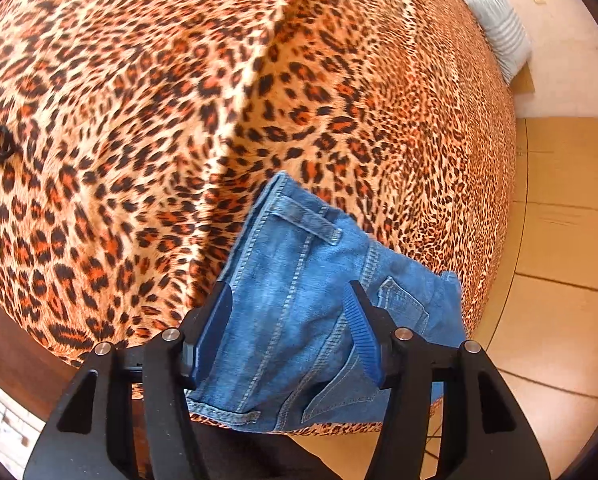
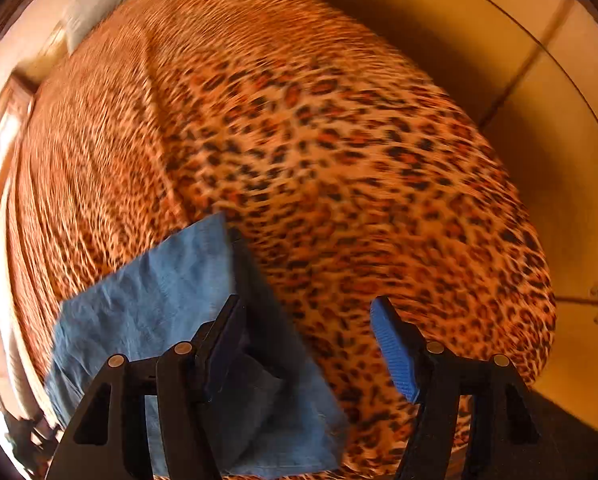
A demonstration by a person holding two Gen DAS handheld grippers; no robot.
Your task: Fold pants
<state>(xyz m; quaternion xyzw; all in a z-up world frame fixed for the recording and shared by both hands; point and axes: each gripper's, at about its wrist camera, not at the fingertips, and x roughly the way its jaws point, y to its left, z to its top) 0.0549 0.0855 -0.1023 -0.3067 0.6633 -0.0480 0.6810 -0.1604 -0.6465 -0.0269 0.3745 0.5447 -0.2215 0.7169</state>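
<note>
Blue denim pants (image 1: 299,300) lie folded near the front edge of a leopard-print bed (image 1: 179,100); waistband, belt loop and pocket seams show. My left gripper (image 1: 289,292) is open, its jaws wide apart on either side of the denim and just above it. In the right wrist view the pants (image 2: 151,312) lie at the lower left on the bedspread (image 2: 339,160), a fold raised at their right edge. My right gripper (image 2: 305,308) is open and empty; its left finger (image 2: 223,340) is over the denim, its right finger (image 2: 395,352) over bare bedspread. This view is blurred.
A small black ring (image 1: 1,144) lies on the bed at the far left. A striped pillow (image 1: 499,28) sits at the far right corner of the bed. Tiled floor (image 1: 559,260) runs along the bed's right side, dark wood (image 1: 15,360) at the lower left.
</note>
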